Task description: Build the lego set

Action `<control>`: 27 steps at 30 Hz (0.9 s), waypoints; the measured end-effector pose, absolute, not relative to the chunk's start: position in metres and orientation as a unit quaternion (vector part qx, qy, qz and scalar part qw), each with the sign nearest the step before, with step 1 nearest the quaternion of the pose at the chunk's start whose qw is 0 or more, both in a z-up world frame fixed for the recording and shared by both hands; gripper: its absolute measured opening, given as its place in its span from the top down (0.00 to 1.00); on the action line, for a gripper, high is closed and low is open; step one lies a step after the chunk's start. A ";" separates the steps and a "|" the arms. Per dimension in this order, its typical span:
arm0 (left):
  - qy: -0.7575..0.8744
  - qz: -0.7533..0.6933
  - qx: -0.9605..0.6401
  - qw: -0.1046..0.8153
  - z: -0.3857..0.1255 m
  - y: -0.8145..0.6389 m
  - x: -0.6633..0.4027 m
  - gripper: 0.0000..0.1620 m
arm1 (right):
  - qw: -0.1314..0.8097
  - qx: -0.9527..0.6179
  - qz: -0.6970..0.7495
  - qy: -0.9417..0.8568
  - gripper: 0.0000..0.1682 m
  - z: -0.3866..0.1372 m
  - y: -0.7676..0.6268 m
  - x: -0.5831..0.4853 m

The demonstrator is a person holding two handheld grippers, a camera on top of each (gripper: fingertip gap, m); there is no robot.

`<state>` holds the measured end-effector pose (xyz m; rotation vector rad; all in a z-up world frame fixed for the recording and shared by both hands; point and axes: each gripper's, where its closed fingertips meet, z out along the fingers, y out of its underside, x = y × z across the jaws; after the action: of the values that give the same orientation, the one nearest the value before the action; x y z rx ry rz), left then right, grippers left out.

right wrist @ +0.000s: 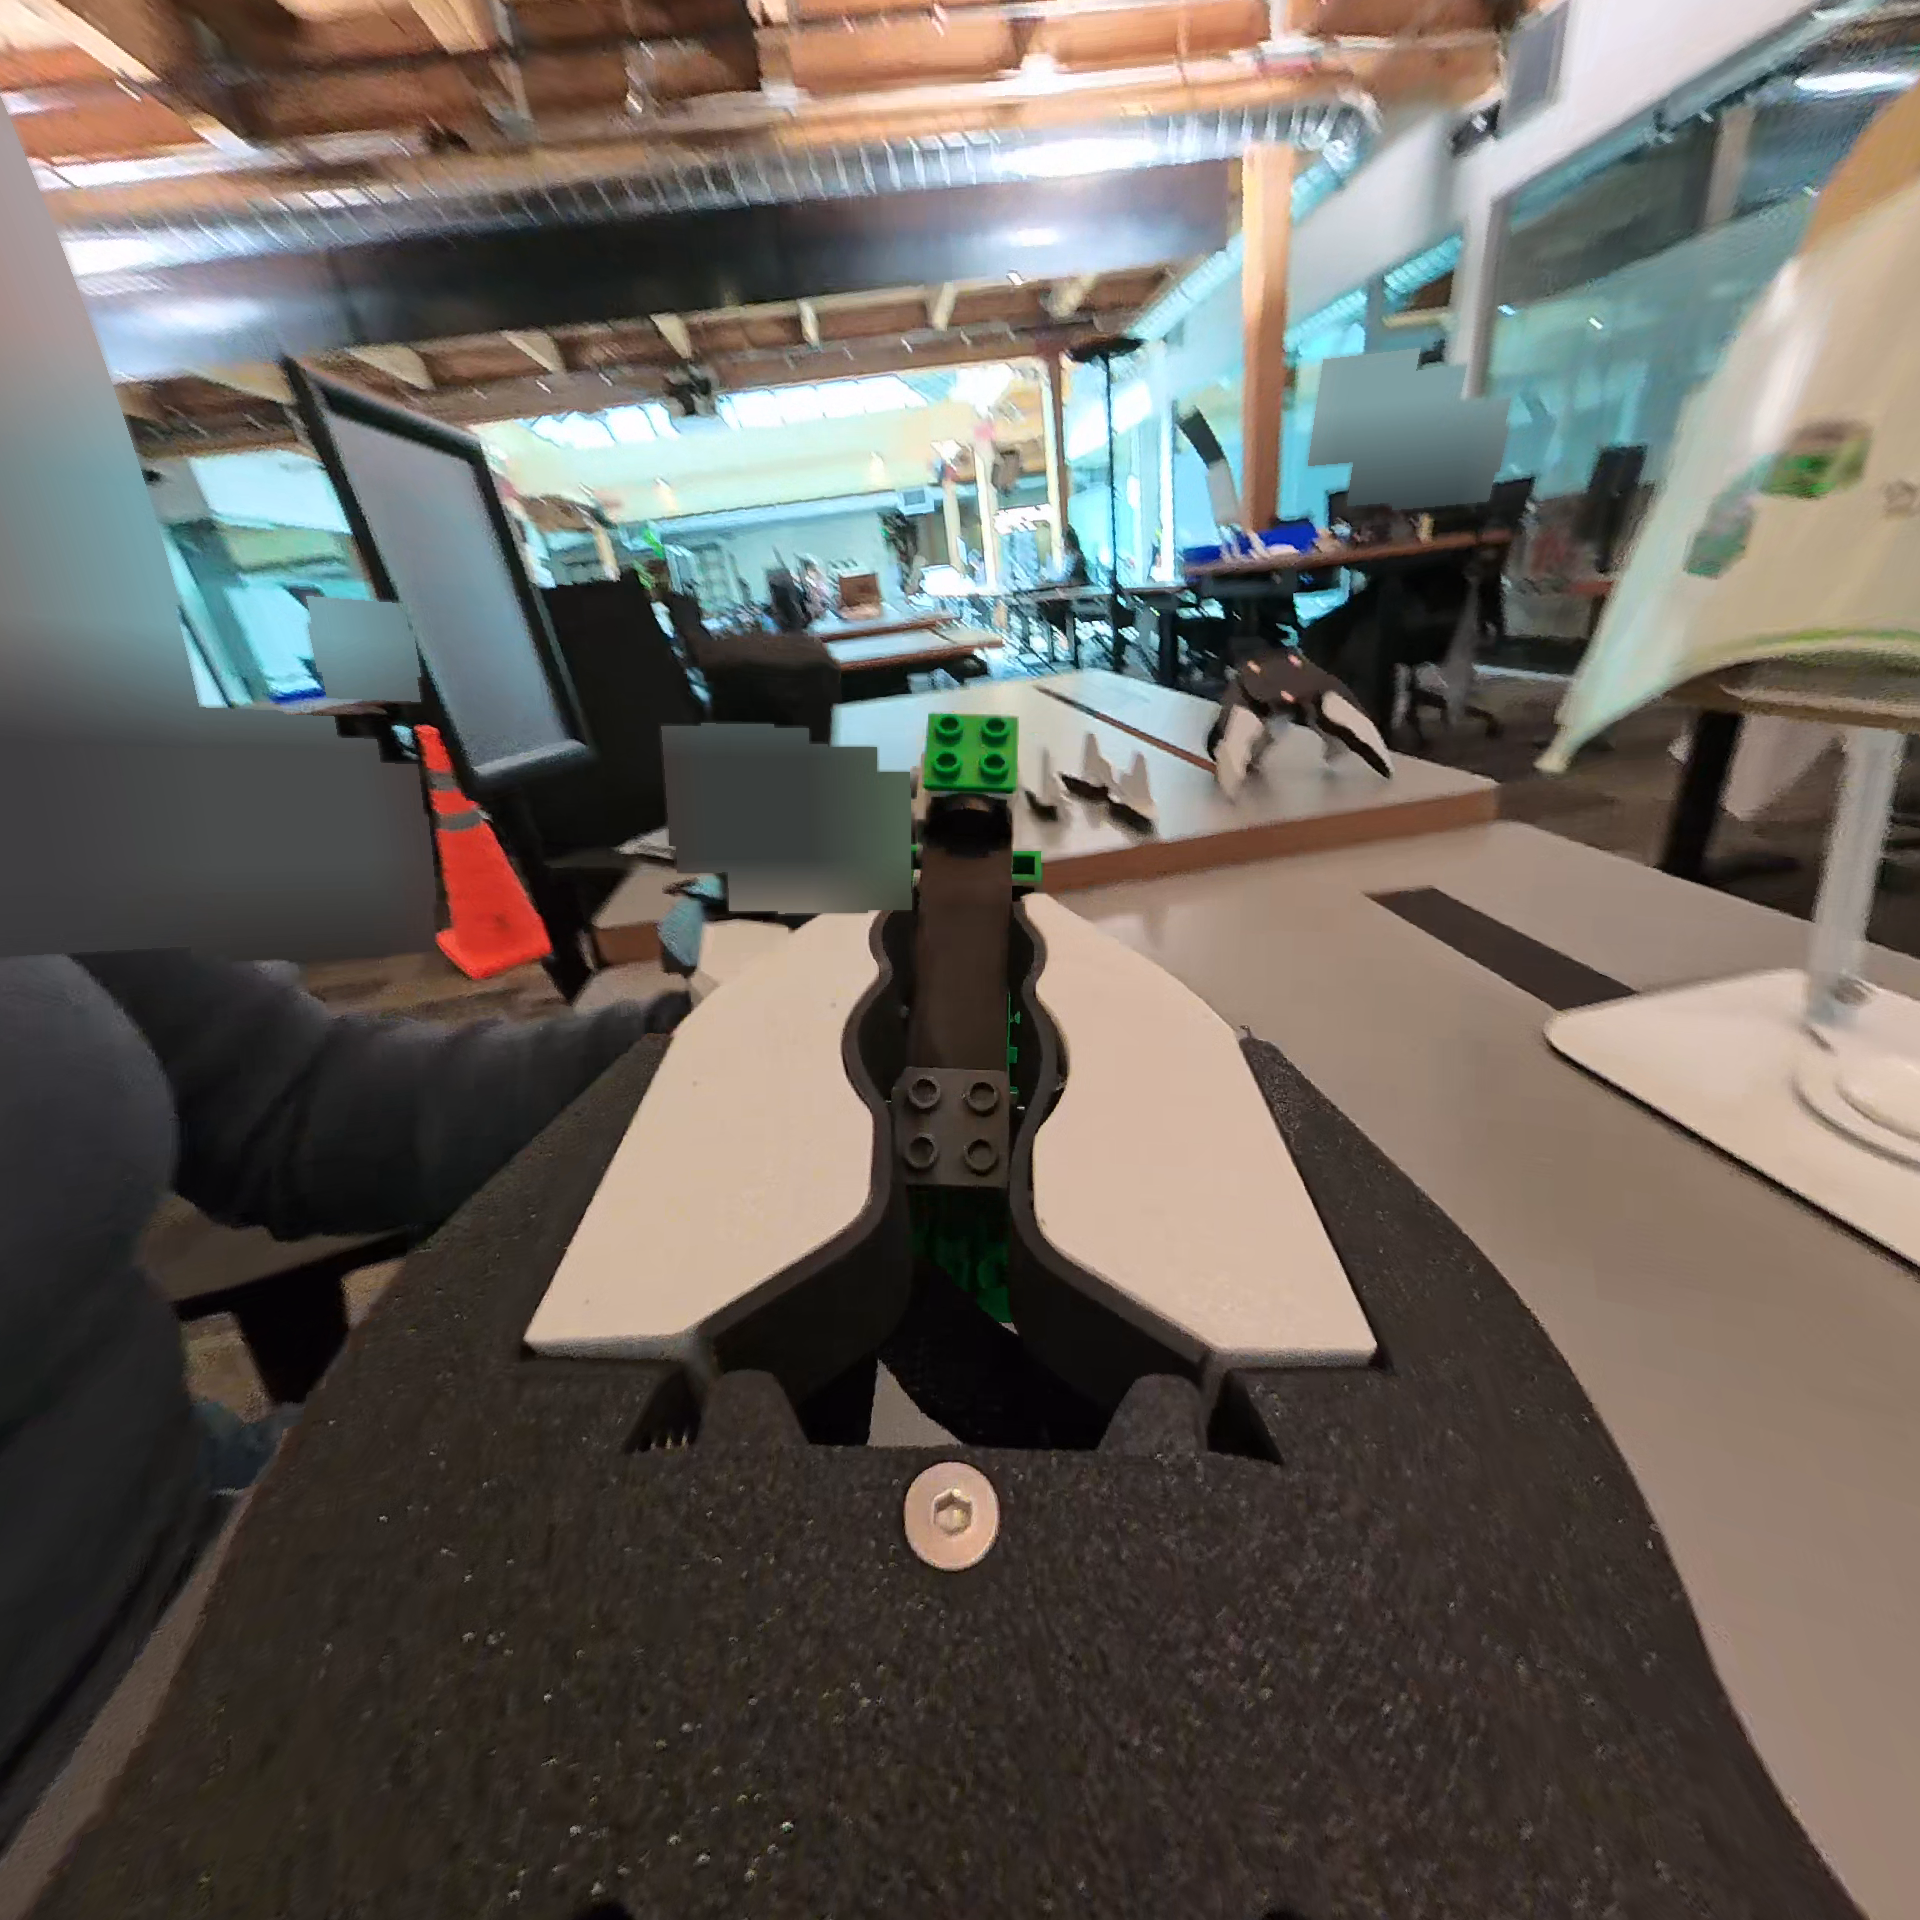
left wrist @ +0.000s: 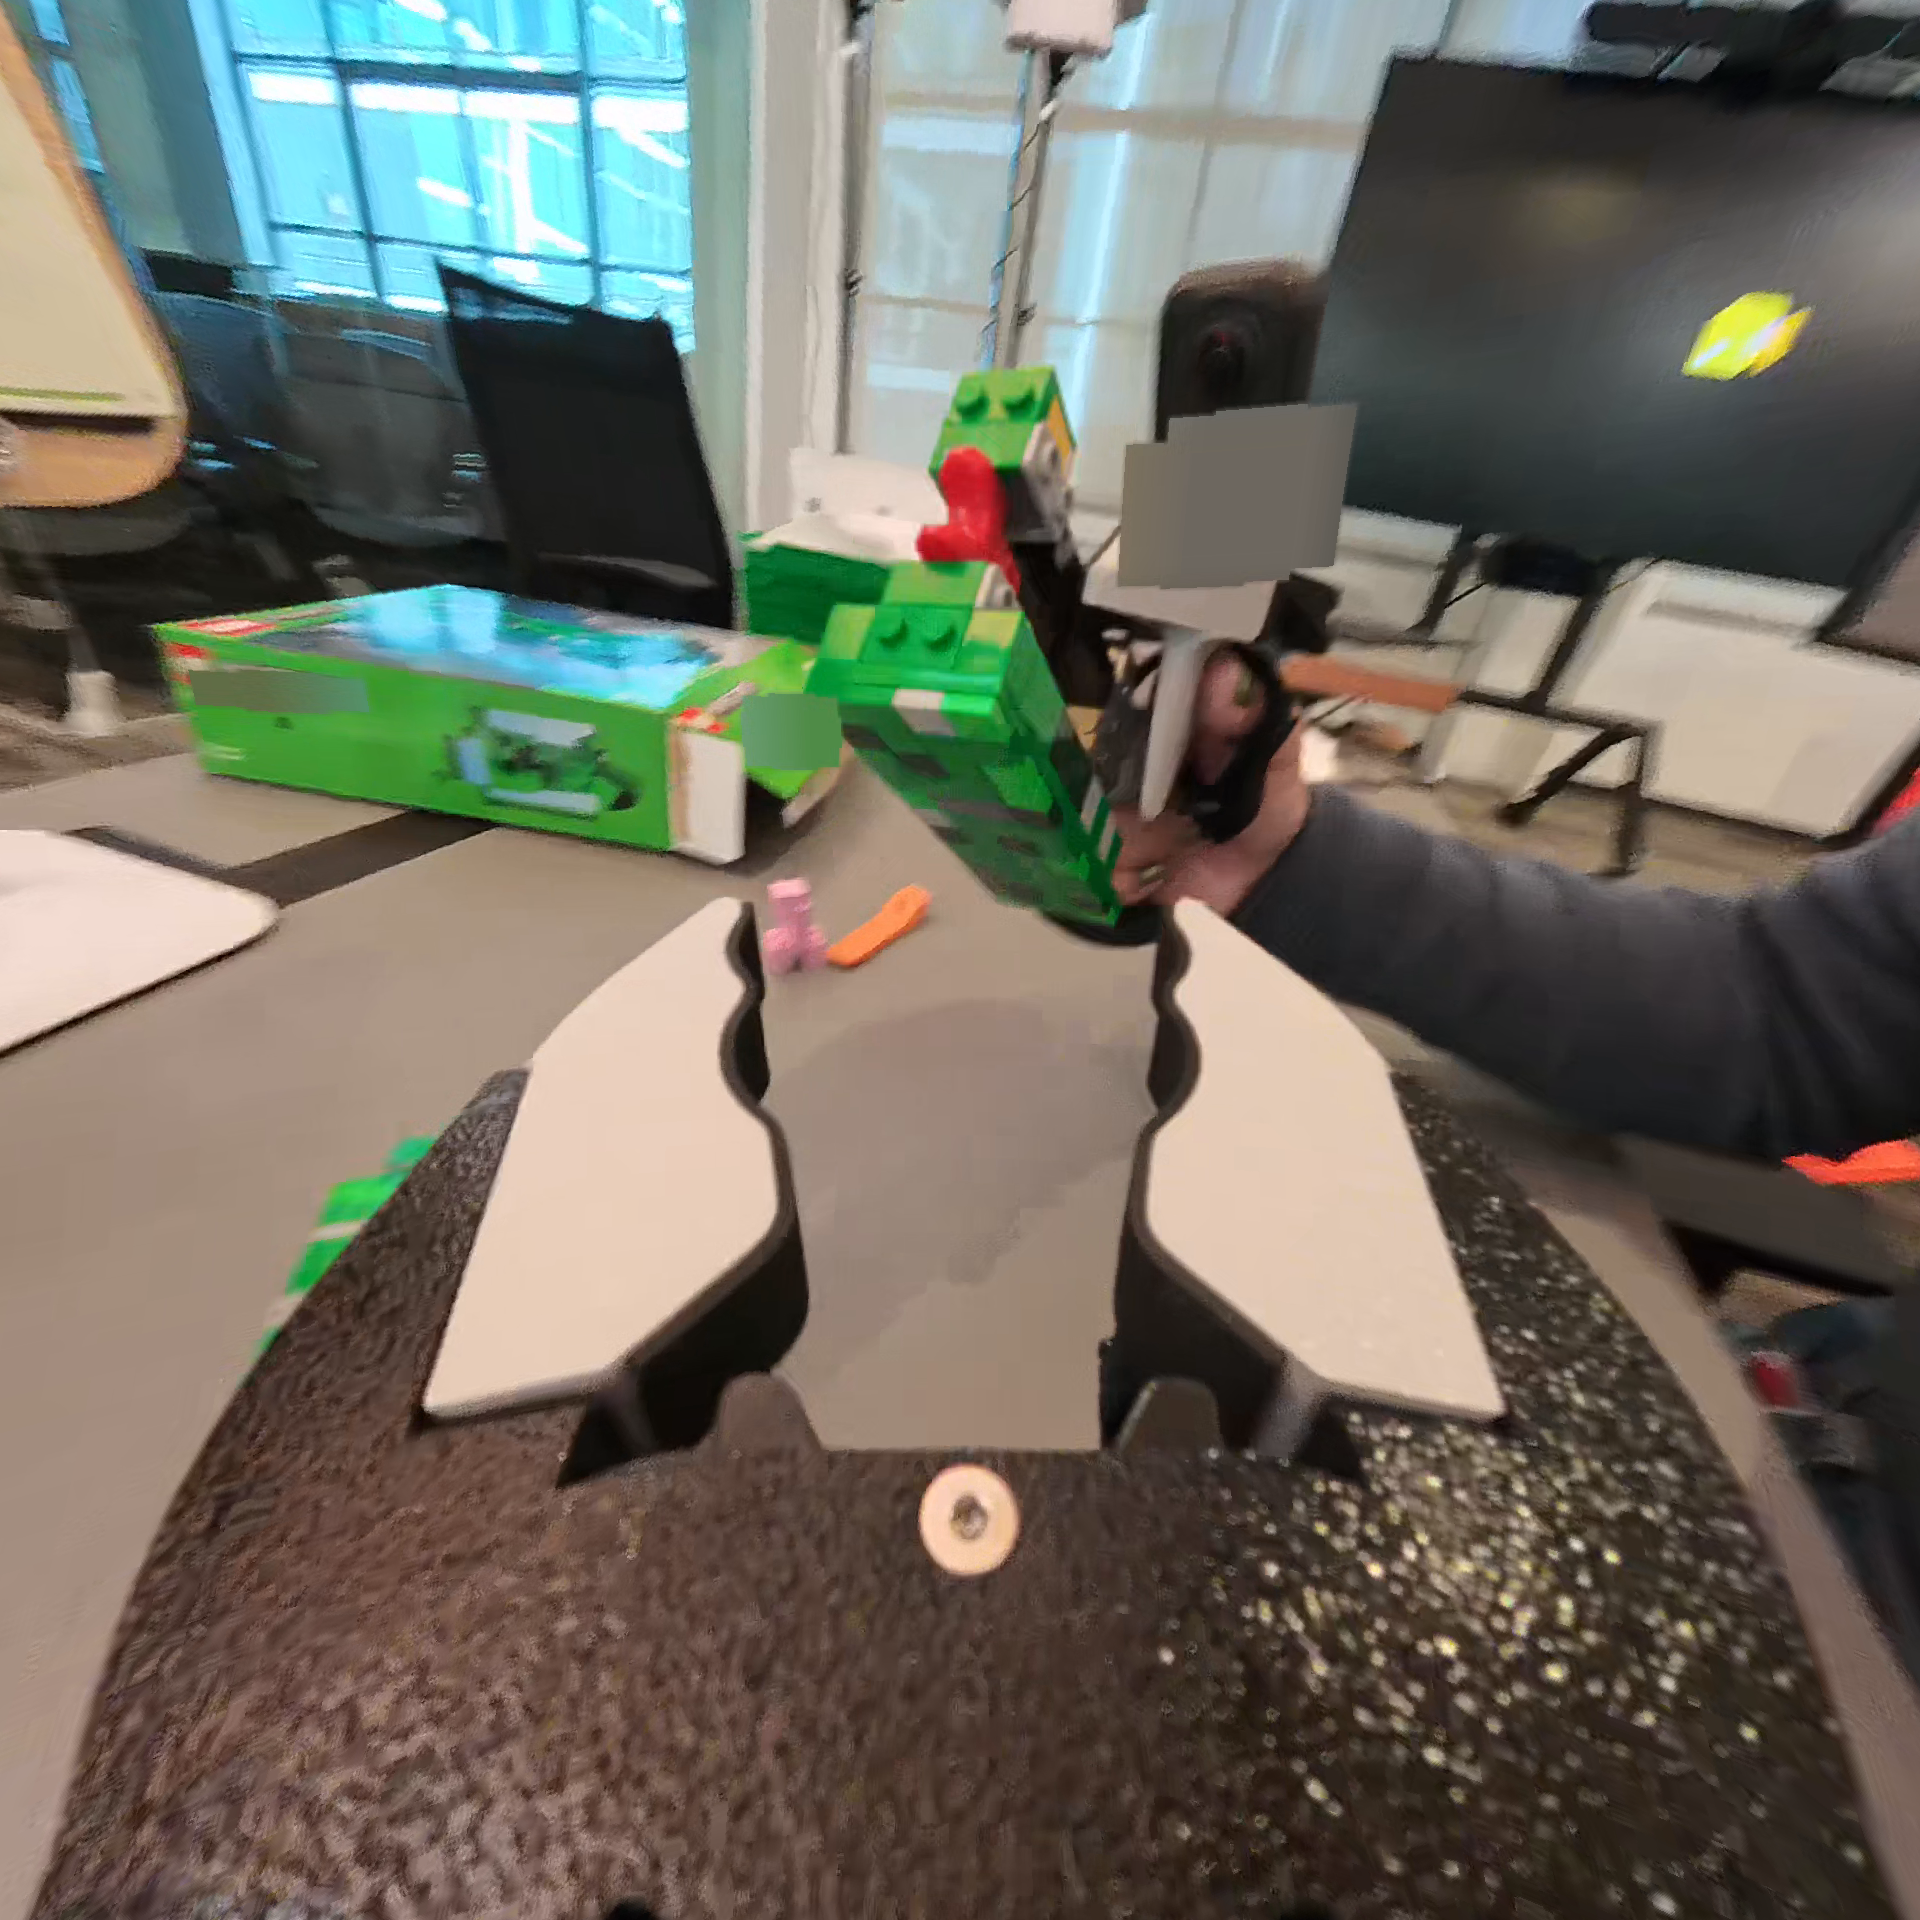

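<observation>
A tall green lego model (left wrist: 966, 727) with a red piece near its top is held tilted above the grey table (left wrist: 935, 1143) by my right gripper (left wrist: 1174, 758), seen beyond my left one. My left gripper (left wrist: 961, 935) is open and empty, low over the table, its fingertips just short of the model's lower end. In the right wrist view my right gripper (right wrist: 956, 935) is shut on the lego model (right wrist: 961, 1039), showing its dark back, a grey studded plate and a green studded top. A pink lego figure (left wrist: 792, 928) and an orange piece (left wrist: 881, 925) lie on the table past my left fingers.
The green lego box (left wrist: 457, 707) lies at the back left of the table. A green lego part (left wrist: 353, 1216) lies by my left gripper's left side. A white stand base (right wrist: 1725, 1091) holds an instruction booklet (right wrist: 1756, 499) at the right. A person's dark sleeve (left wrist: 1558, 977) reaches in from the right. From either gripper's tips it is about 20 centimeters to the pink lego figure (left wrist: 792, 928).
</observation>
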<state>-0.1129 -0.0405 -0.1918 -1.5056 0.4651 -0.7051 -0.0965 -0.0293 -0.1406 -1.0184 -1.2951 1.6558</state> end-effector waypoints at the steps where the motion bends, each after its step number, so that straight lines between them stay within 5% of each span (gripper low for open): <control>1: 0.206 -0.342 -0.647 0.650 -0.186 -0.042 -0.106 0.55 | 0.385 -0.392 0.664 -0.508 0.90 -0.137 -0.034 -0.097; 8: 0.207 -0.372 -0.579 0.696 -0.163 -0.051 -0.100 0.77 | 0.360 -0.357 0.701 -0.502 0.90 -0.131 -0.048 -0.100; 11: 0.211 -0.352 -0.593 0.693 -0.167 -0.050 -0.104 0.78 | 0.377 -0.353 0.701 -0.492 0.89 -0.133 -0.044 -0.103; 15: 0.172 -0.242 -0.677 0.673 -0.185 -0.037 -0.144 0.79 | 0.452 -0.396 0.667 -0.441 0.71 -0.141 -0.006 -0.105; 22: 0.097 -0.015 -0.718 0.689 -0.174 -0.047 -0.222 0.80 | 0.502 -0.448 0.590 -0.447 0.71 -0.178 0.015 -0.124; 27: 0.122 0.029 -0.710 0.693 -0.180 -0.048 -0.226 0.80 | 0.450 -0.445 0.572 -0.522 0.71 -0.197 -0.002 -0.141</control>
<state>-0.2257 -0.0483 -0.1801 -1.5868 0.2732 0.0646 -0.1412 -0.0025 -0.1971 -1.1004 -1.2902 1.4148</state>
